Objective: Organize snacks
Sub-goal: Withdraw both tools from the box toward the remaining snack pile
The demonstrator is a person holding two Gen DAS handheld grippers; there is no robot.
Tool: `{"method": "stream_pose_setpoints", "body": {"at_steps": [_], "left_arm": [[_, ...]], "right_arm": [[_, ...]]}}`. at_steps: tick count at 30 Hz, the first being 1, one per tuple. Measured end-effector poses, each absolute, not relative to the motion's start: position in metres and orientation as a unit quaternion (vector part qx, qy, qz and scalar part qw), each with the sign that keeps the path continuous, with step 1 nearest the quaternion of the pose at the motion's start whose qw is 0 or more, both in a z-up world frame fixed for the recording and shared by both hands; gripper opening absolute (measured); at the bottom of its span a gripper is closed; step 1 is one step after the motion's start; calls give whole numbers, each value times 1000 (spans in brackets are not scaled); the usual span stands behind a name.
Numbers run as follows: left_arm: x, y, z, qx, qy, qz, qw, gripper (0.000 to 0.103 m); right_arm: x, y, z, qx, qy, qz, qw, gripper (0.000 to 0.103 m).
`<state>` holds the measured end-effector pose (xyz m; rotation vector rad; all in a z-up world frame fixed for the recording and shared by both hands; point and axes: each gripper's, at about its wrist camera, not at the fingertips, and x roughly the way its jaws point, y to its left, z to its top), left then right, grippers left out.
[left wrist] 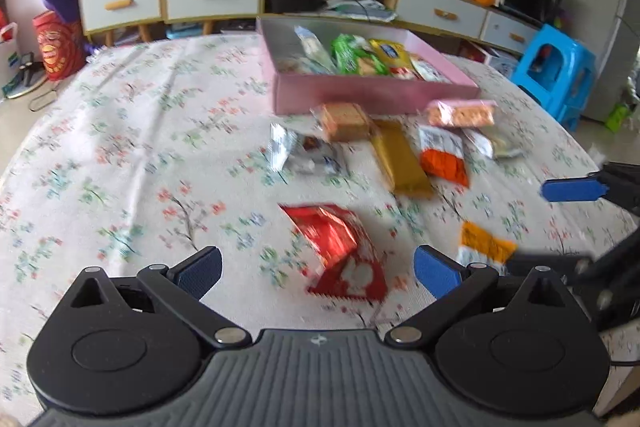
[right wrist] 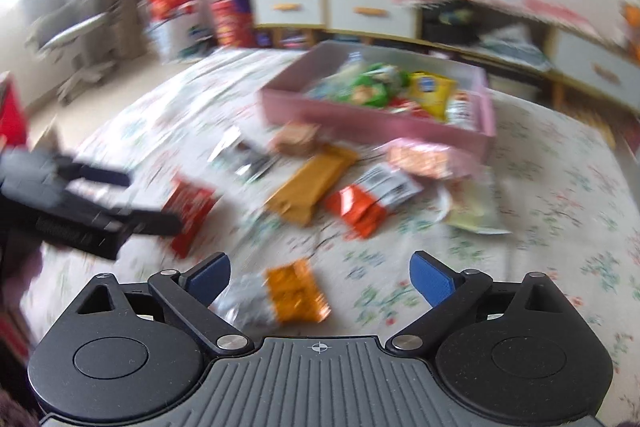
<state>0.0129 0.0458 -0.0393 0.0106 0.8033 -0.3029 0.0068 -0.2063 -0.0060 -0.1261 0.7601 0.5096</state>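
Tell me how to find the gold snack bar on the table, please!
Start at the pink box on the flowery tablecloth. Just in front of it lie loose snacks; the gold snack bar is in the middle of them, between a silvery packet and an orange-and-white packet. It is the only long, plain gold wrapper there.

Loose snack packets on surface (left wrist: pixel 120 147), centre to lower right of frame: eight, counting red packet (left wrist: pixel 340 251). Pink box (left wrist: pixel 372 93), upper centre: one. Packets inside box: count unclear.
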Motion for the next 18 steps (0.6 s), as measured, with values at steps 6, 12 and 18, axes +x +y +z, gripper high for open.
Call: {"method": "stream_pose_setpoints", "body": {"at_steps": [6,12,18], "left_arm": [[8,33,-55,48,377,-154,912,103],[5,33,-58,61,361,-153,918,103],[7,34,-55,61,363,-156,917,98]], "right_arm": [[-4,-190,-33,-101,383,280,875,98],[-6,-199,-44,-82,356,292,884,103],[-1,-196,-42,-86,360,297,880,103]]}}
